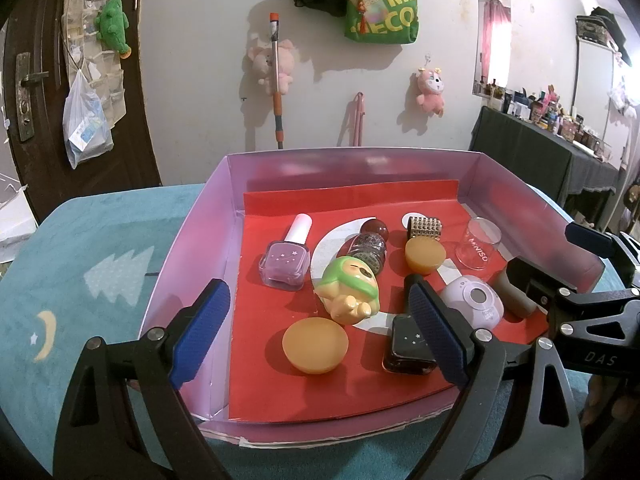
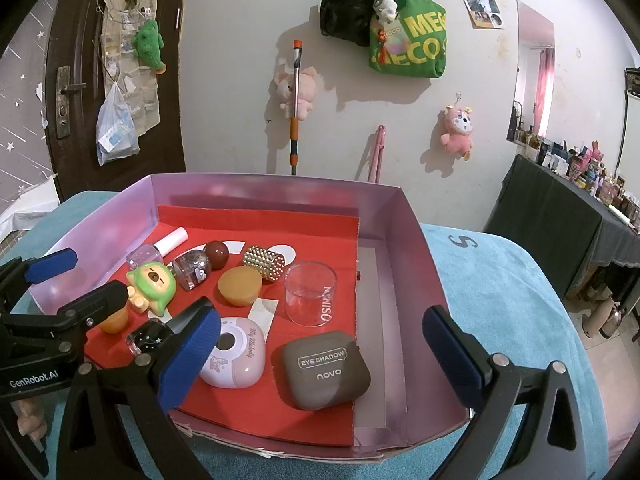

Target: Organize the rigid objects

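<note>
Right wrist view: brown eyeshadow case (image 2: 325, 370) lies flat, lettered lid up, between the spread-apart right gripper (image 2: 320, 350).

This is a bedroom in a home: plush toys (image 2: 458, 130) and bags (image 2: 408, 44) hang on the wall, an organiser (image 1: 90, 40) hangs on the wooden door (image 1: 36, 128), and a side table (image 2: 560, 216) carries many cosmetics

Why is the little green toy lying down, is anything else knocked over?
The green-hooded figurine lies tipped on the red liner, and the glittery bottle with a dark red ball cap behind it lies on its side too. The clear glass cup stands upright.
</note>
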